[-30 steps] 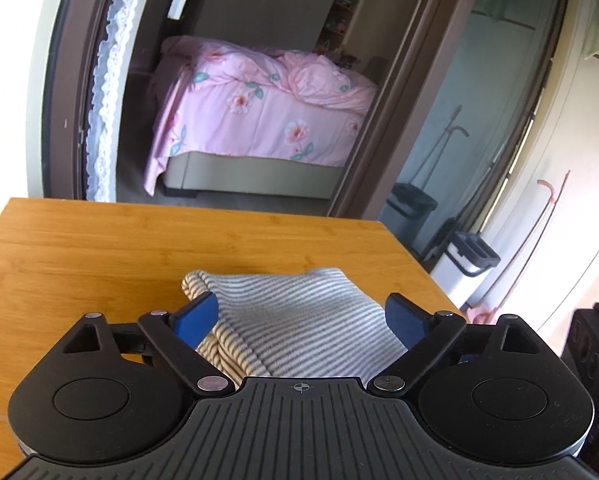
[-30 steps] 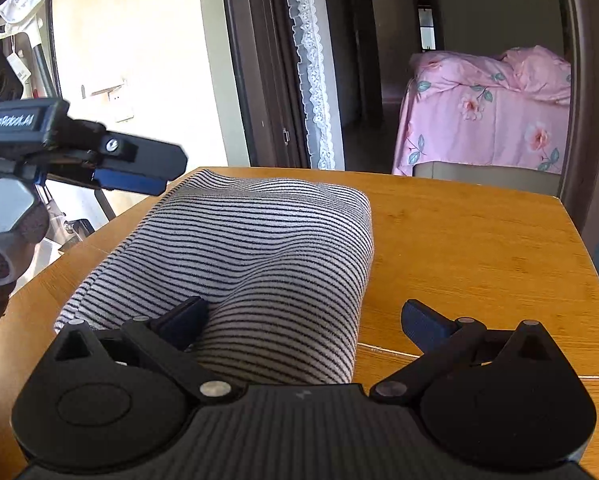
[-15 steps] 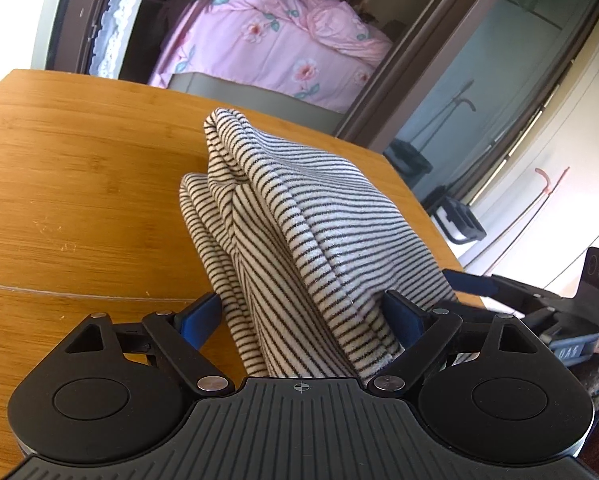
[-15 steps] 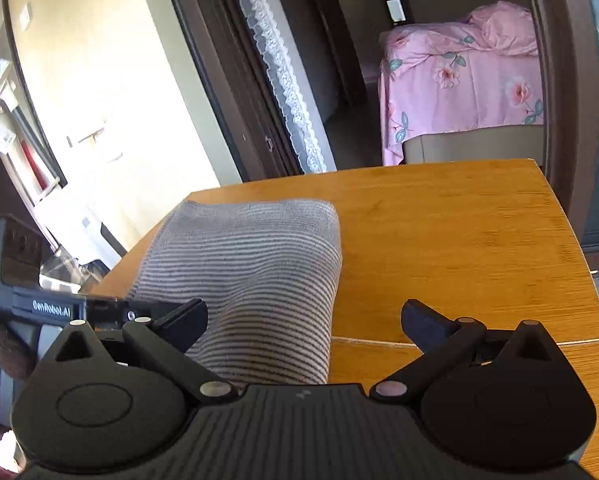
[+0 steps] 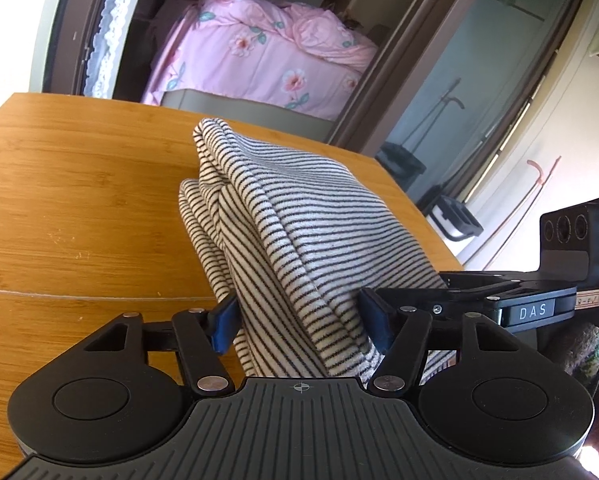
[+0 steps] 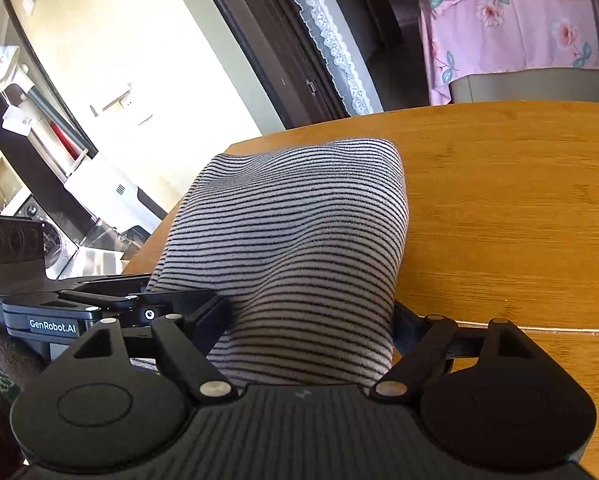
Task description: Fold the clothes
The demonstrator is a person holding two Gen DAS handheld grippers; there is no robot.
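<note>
A folded black-and-white striped garment (image 5: 299,220) lies in a thick bundle on the wooden table (image 5: 79,200). My left gripper (image 5: 299,320) has the near end of the bundle between its blue pads, and its jaws are closing with both pads against the cloth. The same garment (image 6: 299,220) fills the right wrist view. There my right gripper (image 6: 309,320) straddles its other near corner, jaws closing, fingers touching the fabric on both sides. Each gripper's black body shows at the edge of the other's view, close alongside.
The table (image 6: 499,200) ends just beyond the garment. Behind it, a dark door frame with a lace curtain (image 6: 327,44) opens onto a bed with pink floral covers (image 5: 259,48). A dustpan and bins (image 5: 455,216) stand on the floor to the right, a white appliance (image 6: 107,196) to the left.
Both grippers have come down onto the garment's near end and narrowed their jaws from wide open to touching the cloth. The right one has rolled and shifted left.
</note>
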